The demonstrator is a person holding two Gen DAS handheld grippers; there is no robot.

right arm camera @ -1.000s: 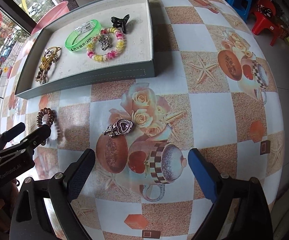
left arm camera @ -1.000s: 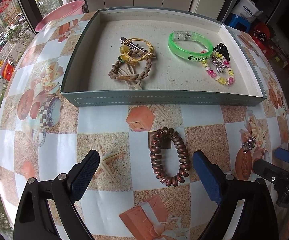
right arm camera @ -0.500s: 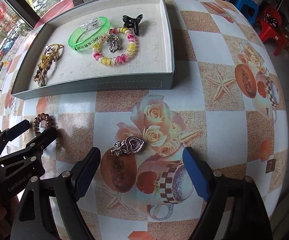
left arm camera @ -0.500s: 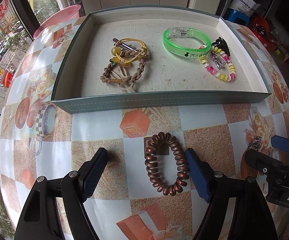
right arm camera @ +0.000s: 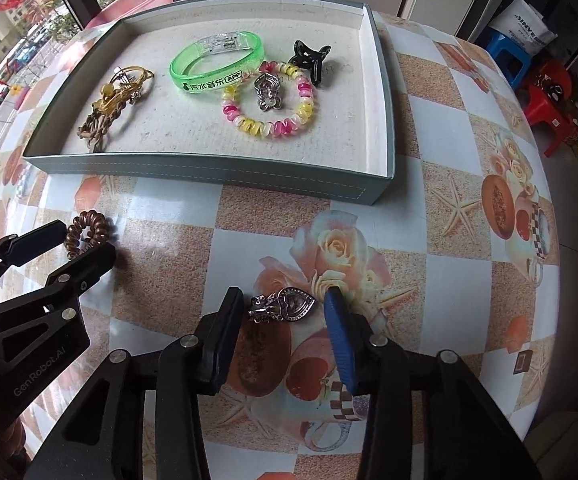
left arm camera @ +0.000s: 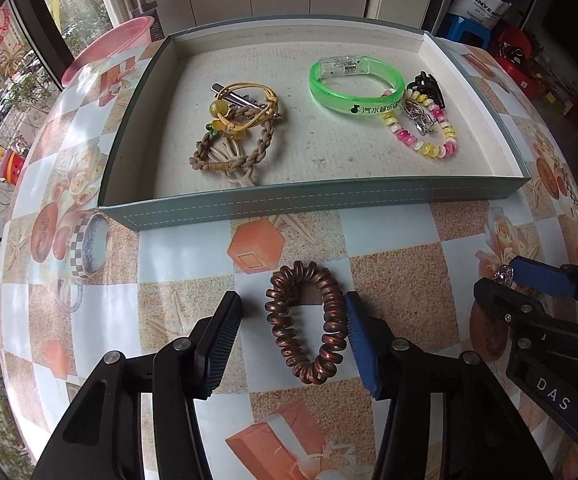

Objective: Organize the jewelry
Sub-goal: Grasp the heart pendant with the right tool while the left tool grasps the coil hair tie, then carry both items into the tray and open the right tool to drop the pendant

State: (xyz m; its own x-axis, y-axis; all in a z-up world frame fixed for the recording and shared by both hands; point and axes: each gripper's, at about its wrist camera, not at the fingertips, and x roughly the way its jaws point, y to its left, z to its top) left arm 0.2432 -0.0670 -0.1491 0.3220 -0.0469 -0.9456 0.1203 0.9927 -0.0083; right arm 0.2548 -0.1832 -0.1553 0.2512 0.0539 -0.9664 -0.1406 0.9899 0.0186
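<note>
A brown spiral hair tie [left arm camera: 305, 320] lies on the patterned tablecloth between the fingers of my left gripper [left arm camera: 293, 334]. Its jaws are closing: the blue right pad [left arm camera: 359, 340] touches the coil, while the left pad stands a little off. A silver heart pendant [right arm camera: 289, 305] lies between the fingers of my right gripper [right arm camera: 283, 320], whose jaws are closing too, with narrow gaps on both sides. Both grippers point steeply down at the table. Beyond them sits the grey-green jewelry tray [left arm camera: 309, 200] [right arm camera: 209, 170].
The tray holds a green bangle [left arm camera: 353, 88], a pink-and-yellow beaded bracelet [left arm camera: 421, 132], a black claw clip [left arm camera: 427, 86] and a braided bracelet with yellow hair ties [left arm camera: 237, 132]. A pink basin [left arm camera: 105, 48] stands behind the table's far left edge.
Both pairs of jaws have narrowed a lot. My right gripper has slid up to the heart pendant, which now lies between its fingers. The left gripper has stayed over the hair tie.
</note>
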